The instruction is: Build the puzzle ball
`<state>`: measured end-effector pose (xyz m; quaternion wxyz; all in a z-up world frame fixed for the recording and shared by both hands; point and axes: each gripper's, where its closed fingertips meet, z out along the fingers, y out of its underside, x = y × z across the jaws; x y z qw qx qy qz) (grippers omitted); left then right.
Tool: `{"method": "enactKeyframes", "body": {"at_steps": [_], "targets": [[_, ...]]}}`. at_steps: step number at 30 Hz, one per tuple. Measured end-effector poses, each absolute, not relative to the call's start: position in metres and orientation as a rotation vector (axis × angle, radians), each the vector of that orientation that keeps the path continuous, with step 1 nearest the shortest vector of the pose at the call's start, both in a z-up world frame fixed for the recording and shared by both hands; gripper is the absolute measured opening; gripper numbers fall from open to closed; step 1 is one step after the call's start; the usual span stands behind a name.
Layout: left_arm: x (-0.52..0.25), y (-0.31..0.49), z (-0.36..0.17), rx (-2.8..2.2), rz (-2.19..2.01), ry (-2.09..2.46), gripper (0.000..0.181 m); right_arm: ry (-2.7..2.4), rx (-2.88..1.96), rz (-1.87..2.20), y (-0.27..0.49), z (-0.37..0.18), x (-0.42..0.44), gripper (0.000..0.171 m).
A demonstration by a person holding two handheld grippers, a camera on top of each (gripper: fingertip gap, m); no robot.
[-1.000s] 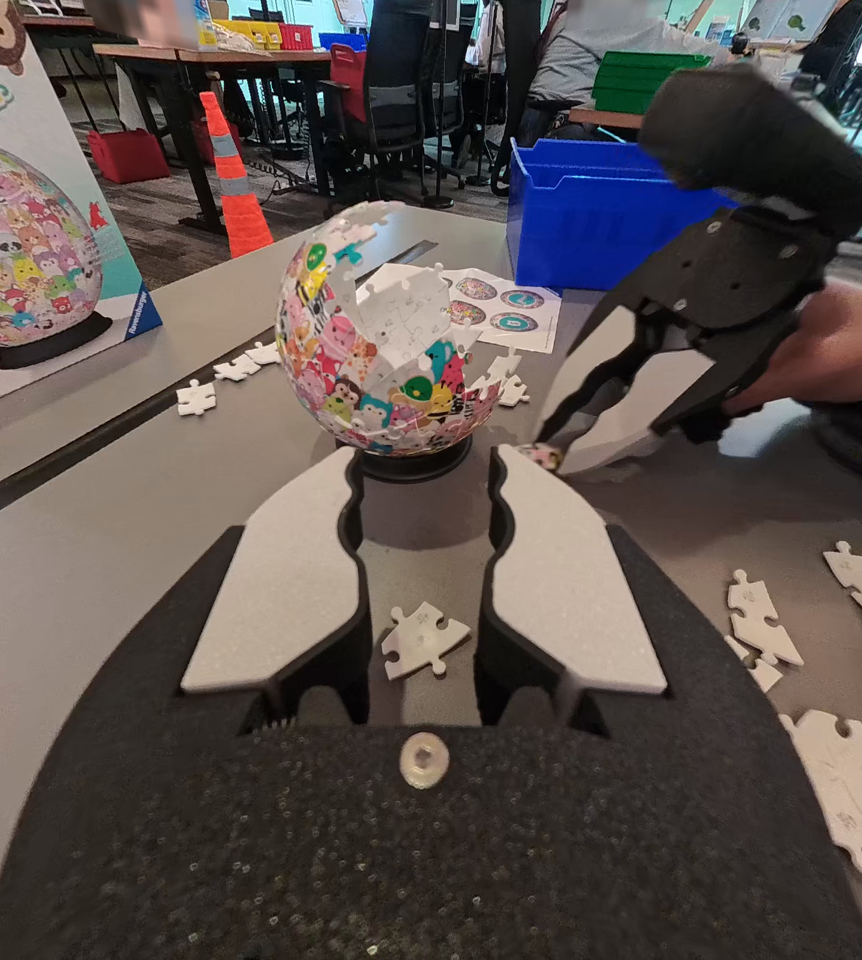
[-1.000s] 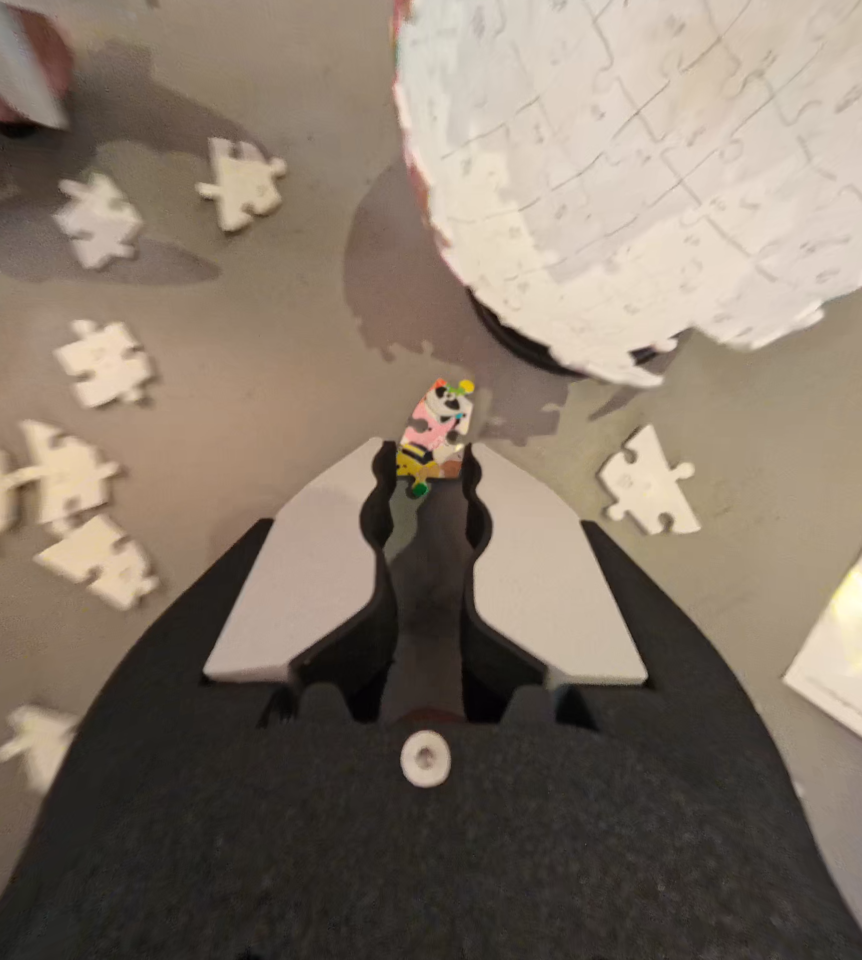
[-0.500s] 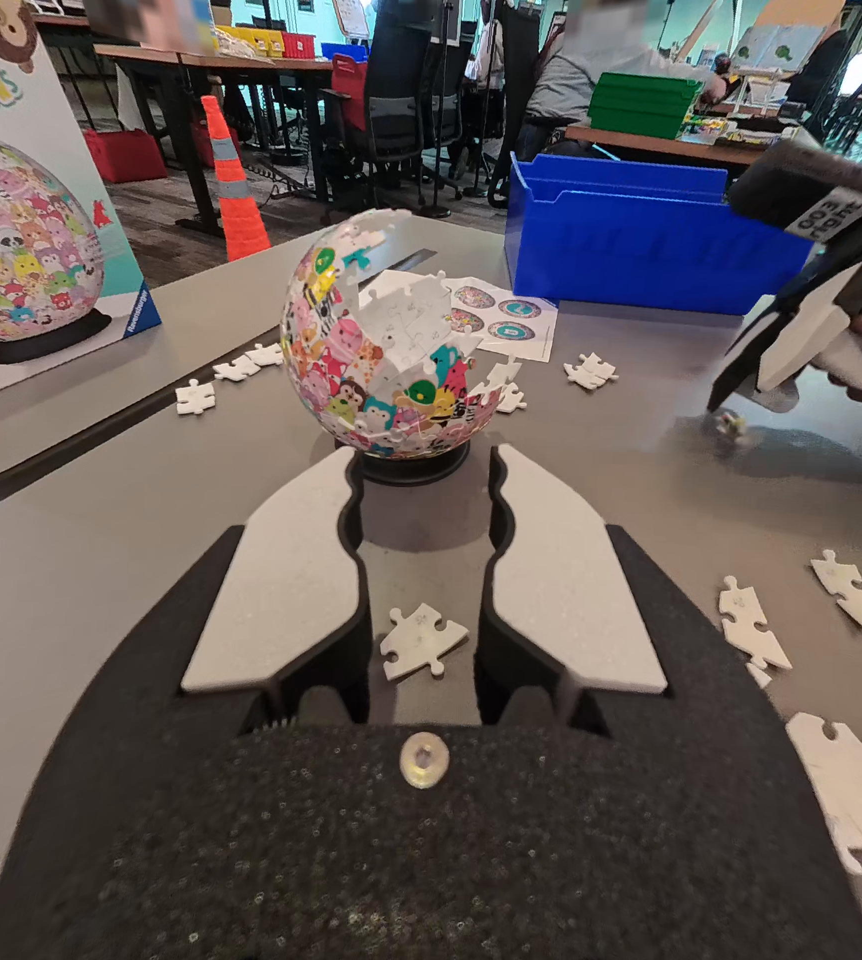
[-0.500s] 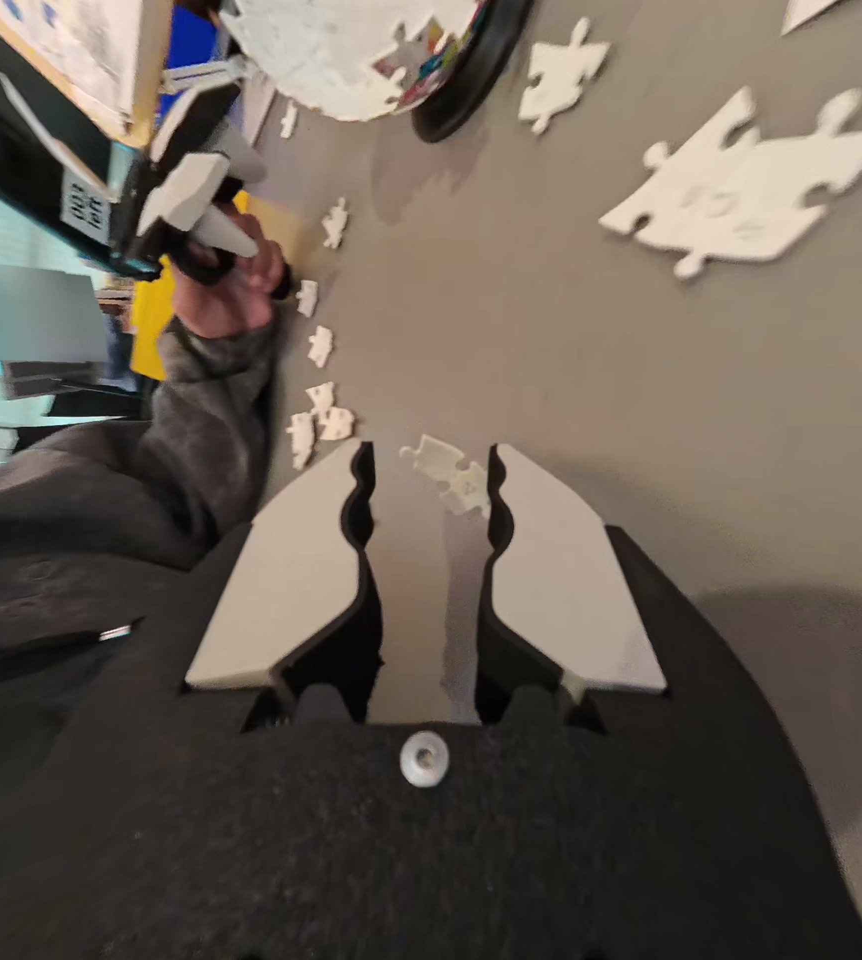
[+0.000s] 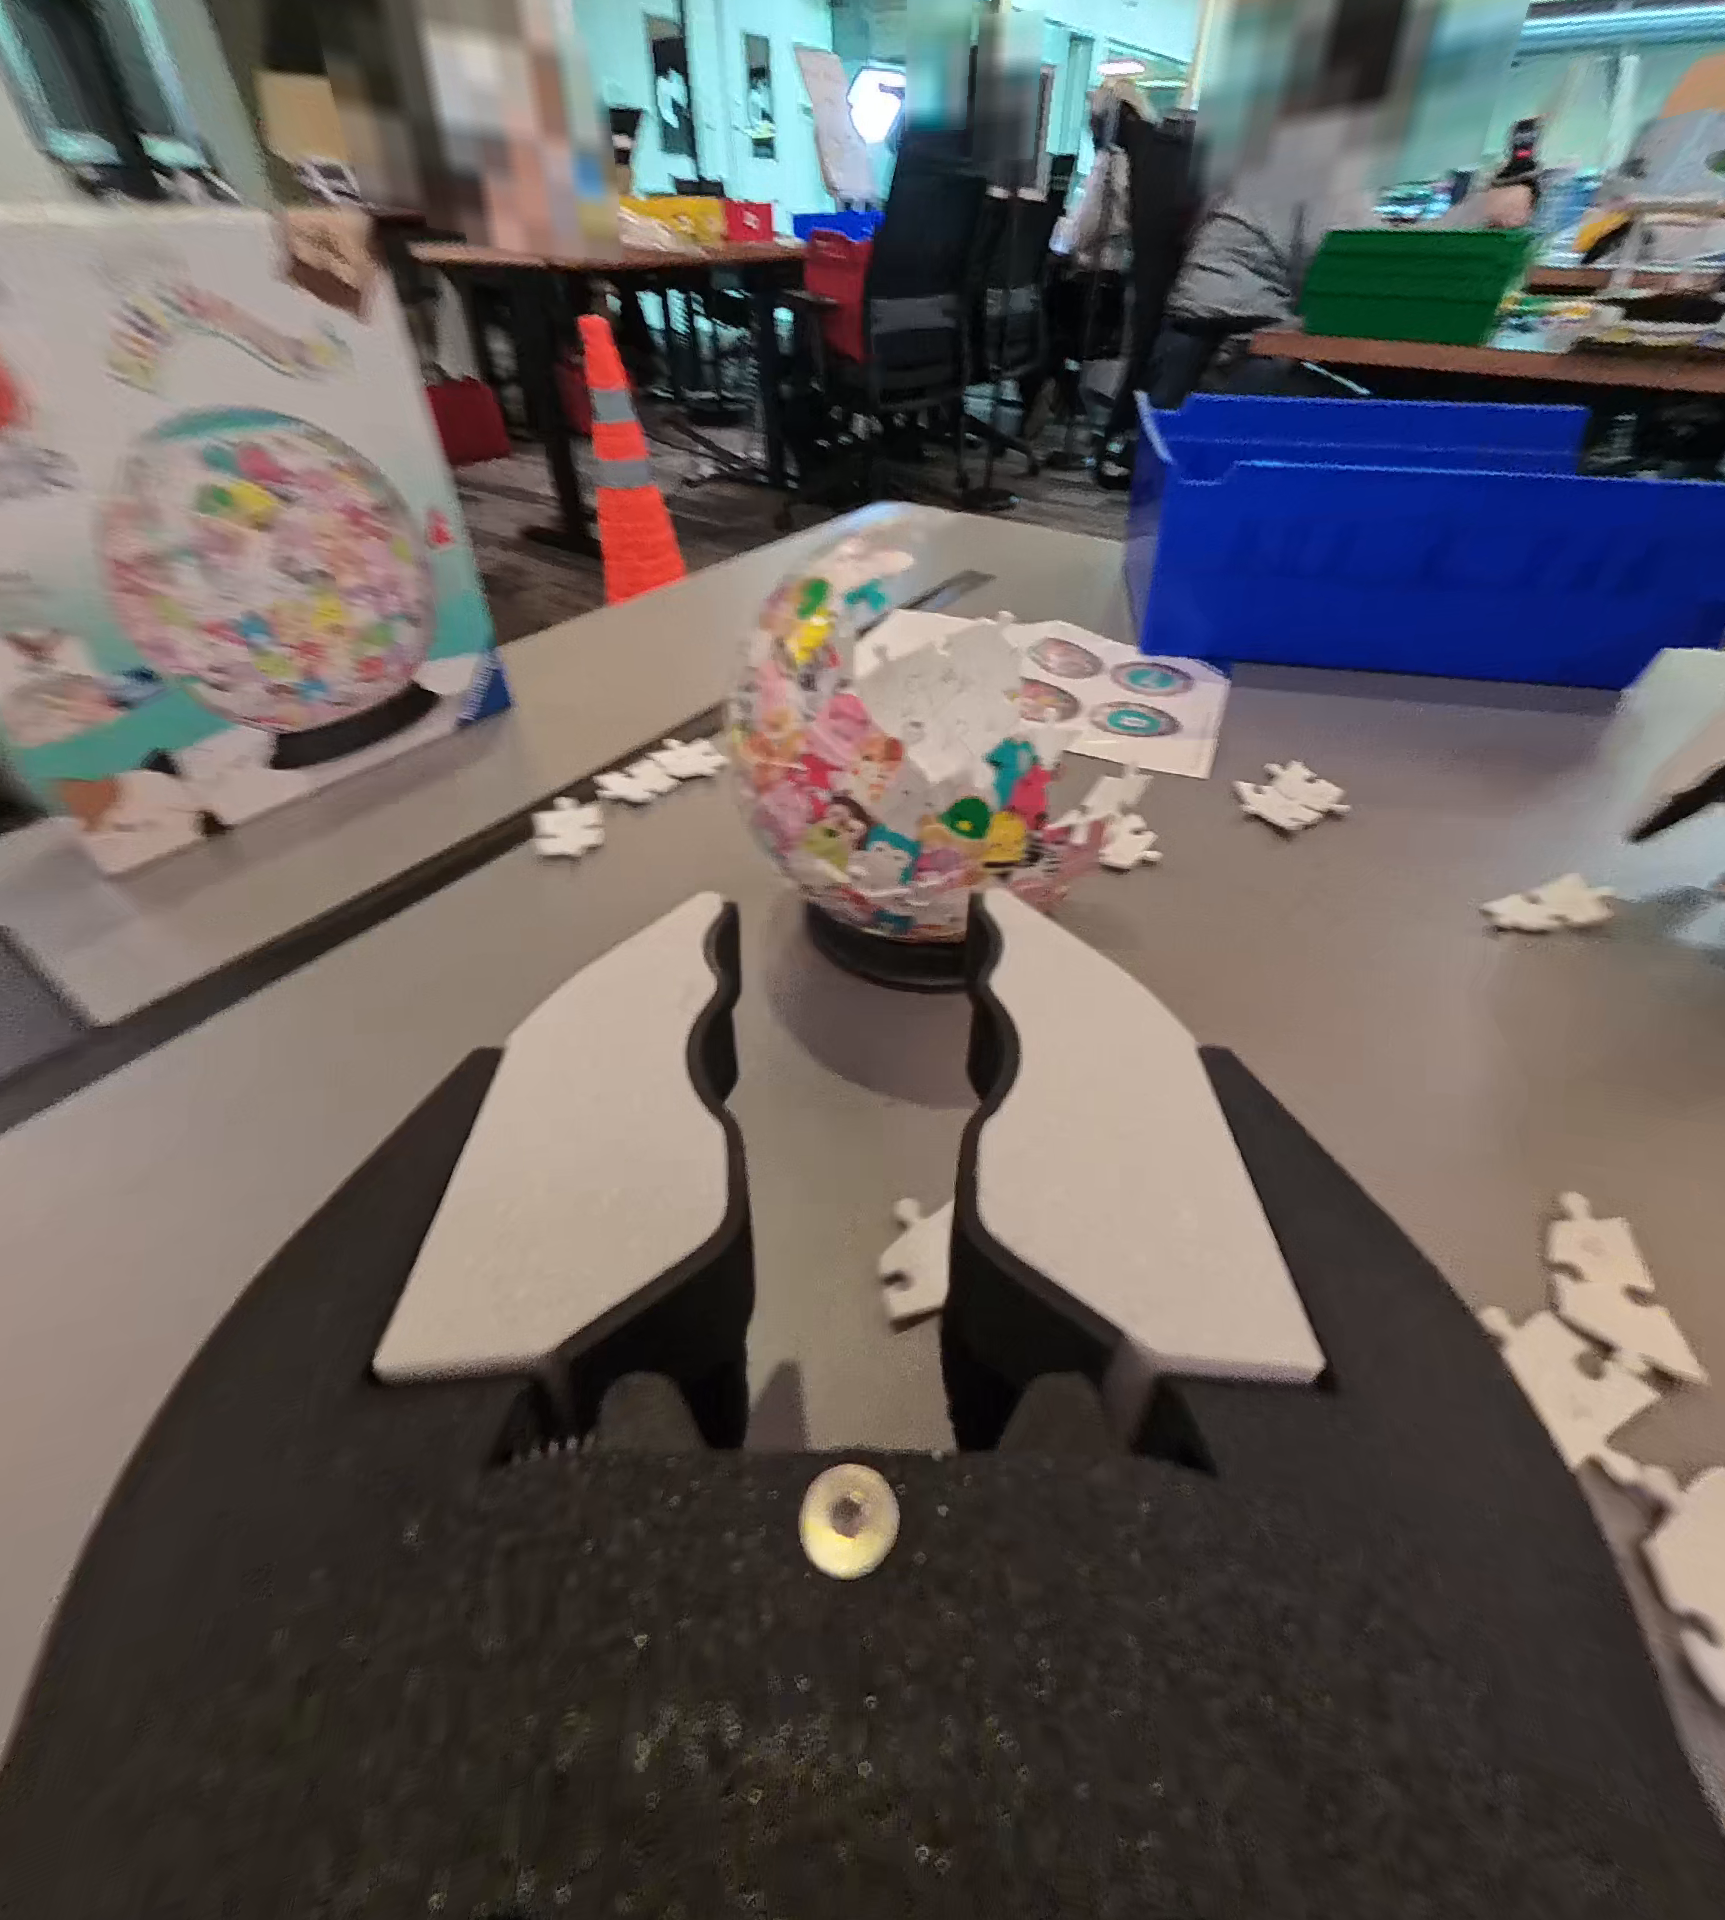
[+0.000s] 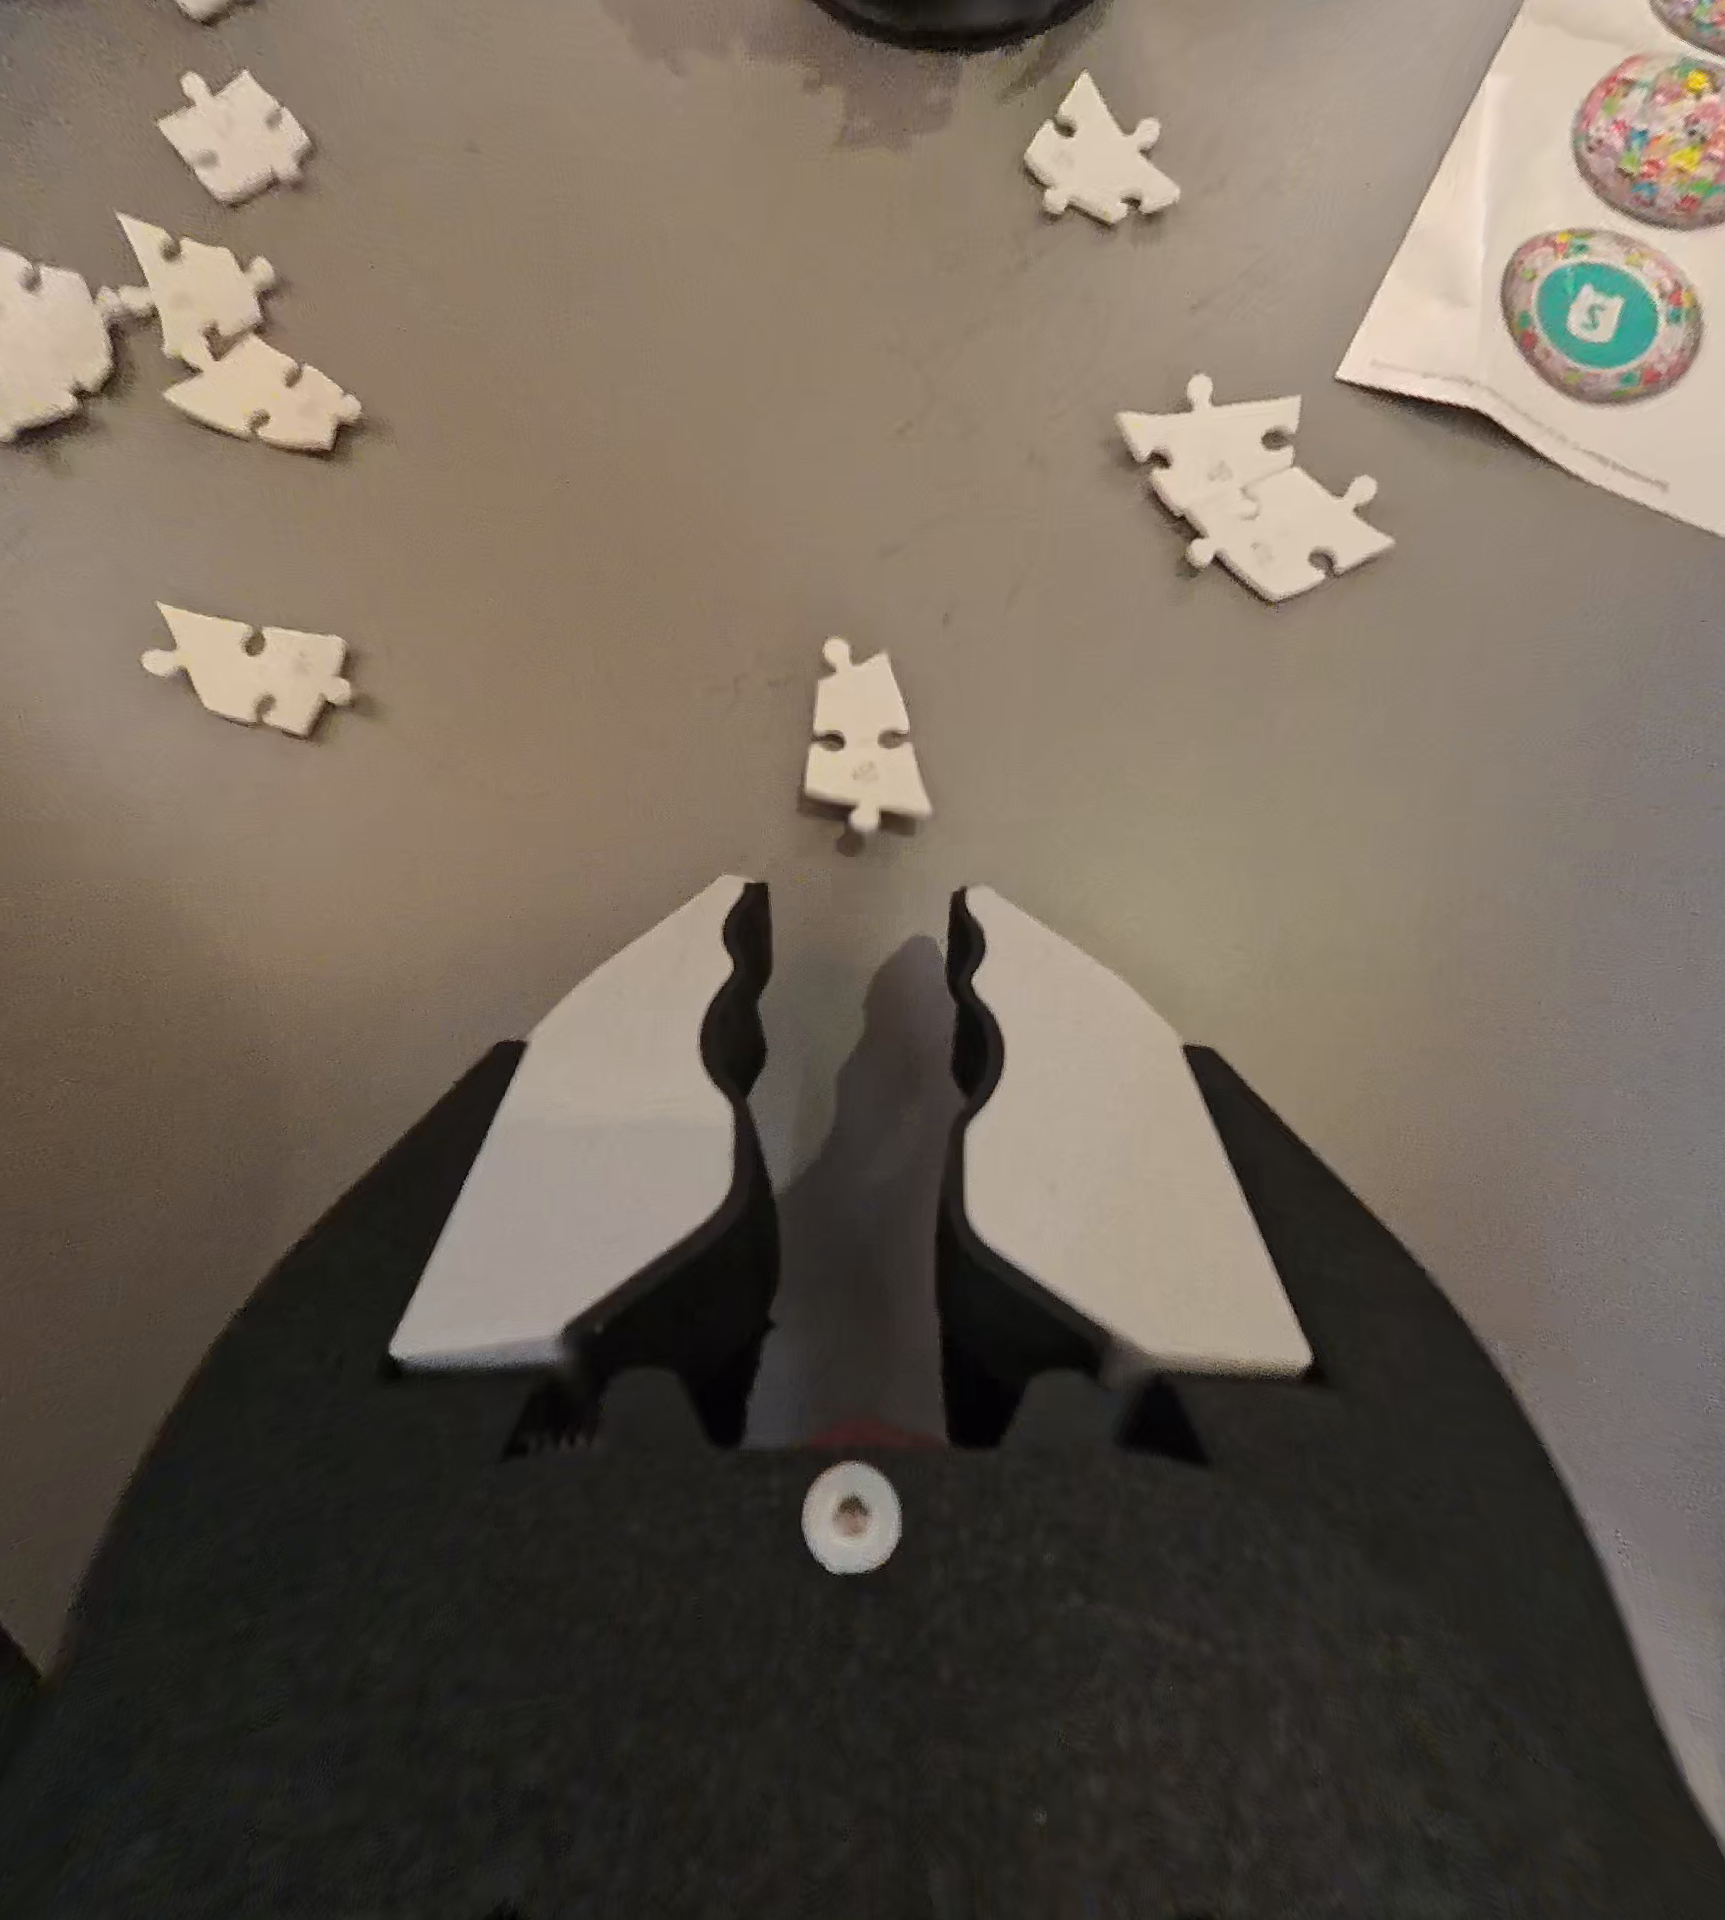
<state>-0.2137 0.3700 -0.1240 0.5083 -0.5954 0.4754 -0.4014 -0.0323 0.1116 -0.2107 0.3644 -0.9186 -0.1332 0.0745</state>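
The puzzle ball [image 5: 889, 748] sits upright on its black round stand [image 5: 889, 951] mid-tabletop, half built: colourful cartoon shell on the left and bottom, the right side open and showing white inner faces. Loose pieces lie white side up all around, one piece [image 6: 866, 743] alone on the grey tabletop, a joined pair [image 6: 1253, 499] to its right.
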Motion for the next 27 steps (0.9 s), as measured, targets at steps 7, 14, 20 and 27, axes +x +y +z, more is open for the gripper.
{"method": "enactKeyframes", "body": {"at_steps": [7, 14, 20, 27], "targets": [[-0.258, 0.355, -0.158, -1.580, -0.808, 1.387, 0.045, -0.199, -2.174, 0.111, 0.104, -0.191, -0.038, 0.025], [-0.258, 0.328, -0.181, -1.774, -0.704, 1.494, 0.047, -0.182, -2.128, 0.181, 0.111, -0.181, -0.044, 0.024], [-0.256, 0.335, -0.199, -1.939, -0.612, 1.445, 0.047, -0.262, -2.115, 0.109, 0.111, -0.178, -0.048, 0.024], [-0.226, 0.341, -0.223, -2.042, -0.508, 1.458, 0.058, -0.311, -2.095, 0.152, 0.110, -0.175, -0.061, 0.024]]}}
